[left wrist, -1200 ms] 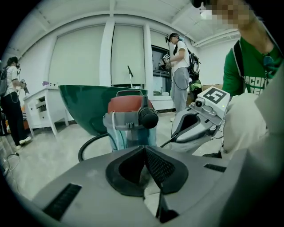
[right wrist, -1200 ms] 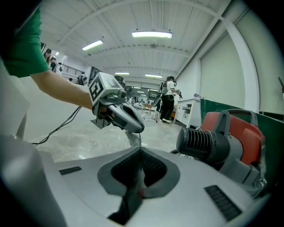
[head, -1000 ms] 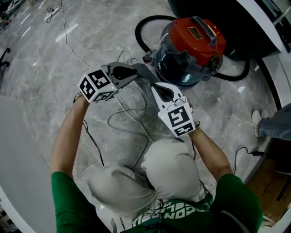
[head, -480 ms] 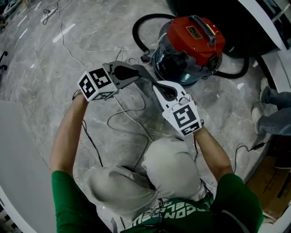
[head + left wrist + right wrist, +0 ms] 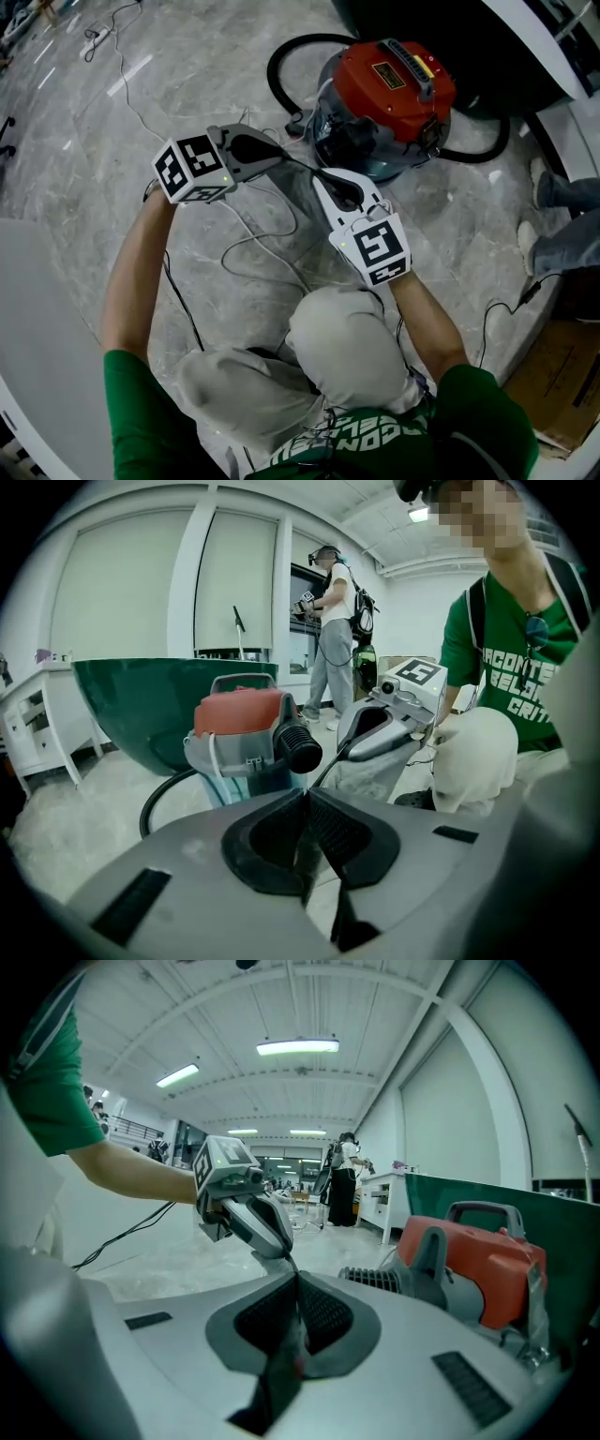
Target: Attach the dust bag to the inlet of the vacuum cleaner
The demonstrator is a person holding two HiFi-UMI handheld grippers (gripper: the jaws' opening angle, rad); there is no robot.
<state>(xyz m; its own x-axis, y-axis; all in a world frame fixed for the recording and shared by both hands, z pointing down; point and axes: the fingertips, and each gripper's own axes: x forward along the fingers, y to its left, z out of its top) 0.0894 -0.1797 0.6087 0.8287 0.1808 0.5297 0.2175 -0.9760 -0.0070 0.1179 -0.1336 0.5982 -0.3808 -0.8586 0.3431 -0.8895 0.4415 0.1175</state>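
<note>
The vacuum cleaner [image 5: 389, 103] has a red lid and a blue-grey drum and stands on the marble floor. Its black ribbed inlet [image 5: 299, 747] sticks out toward me and also shows in the right gripper view [image 5: 373, 1280]. A grey dust bag [image 5: 302, 195] hangs between my two grippers, just short of the drum. My left gripper [image 5: 279, 156] is shut on the bag's left edge, a thin dark strip between its pads [image 5: 307, 803]. My right gripper [image 5: 323, 175] is shut on the opposite edge [image 5: 298, 1288]. The bag's opening is hidden.
A black hose [image 5: 277, 58] loops behind the vacuum. Thin cables [image 5: 251, 236] trail across the floor below the grippers. Someone's feet [image 5: 553, 192] stand at the right beside a cardboard box [image 5: 562, 370]. A green tub [image 5: 141, 700] and another person [image 5: 330, 630] are farther back.
Both grippers have risen a little with the bag still stretched between them. Their grips look the same. The feet at the right have shifted.
</note>
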